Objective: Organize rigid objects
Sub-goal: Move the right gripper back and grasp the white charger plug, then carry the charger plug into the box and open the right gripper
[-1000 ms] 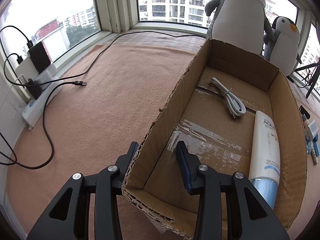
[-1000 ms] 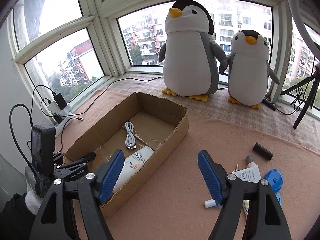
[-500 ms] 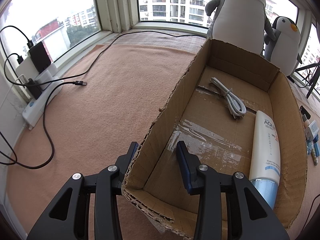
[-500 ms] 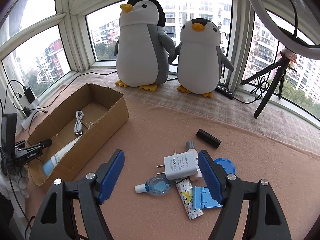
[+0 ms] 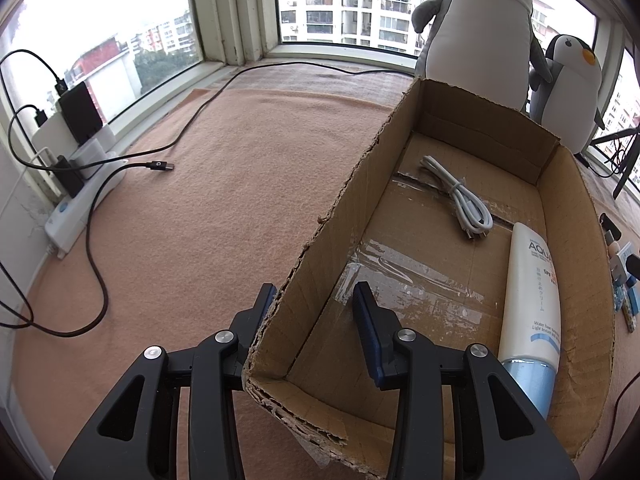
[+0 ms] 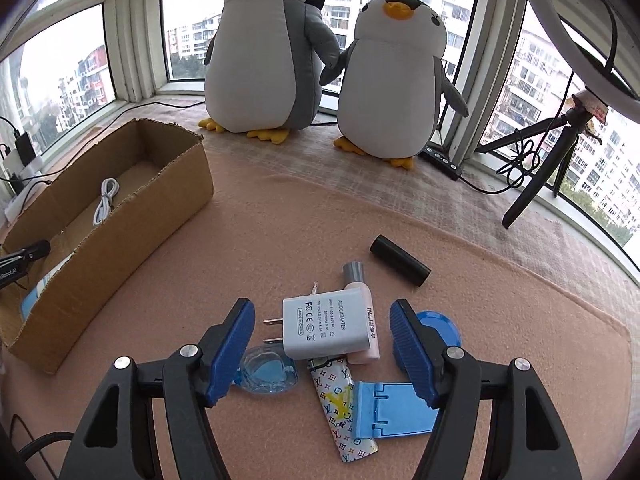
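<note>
A cardboard box (image 5: 332,248) holds a white coiled cable (image 5: 460,200) and a white sunscreen tube (image 5: 530,308). My left gripper (image 5: 314,296) stands open astride the box's left wall near its front corner, one finger outside and one inside. To the right of the box (image 6: 120,220), my right gripper (image 6: 322,336) is open low over a pile, with a white AC adapter (image 6: 328,330) between its fingers. The adapter lies on a pink tube (image 6: 368,344). Around it are a clear blue bottle (image 6: 266,374), a patterned lighter (image 6: 340,408), a blue stand (image 6: 394,410), a blue lid (image 6: 440,326) and a black cylinder (image 6: 400,260).
Two plush penguins (image 6: 264,48) stand on the sill behind the box. A black tripod (image 6: 536,176) and a ring light are at the right. A power strip (image 5: 84,200) with black cables (image 5: 96,280) lies left of the box on the pink carpet.
My right gripper has swung right from the box to the pile and come down closer over the adapter. The left gripper has stayed put on the box wall.
</note>
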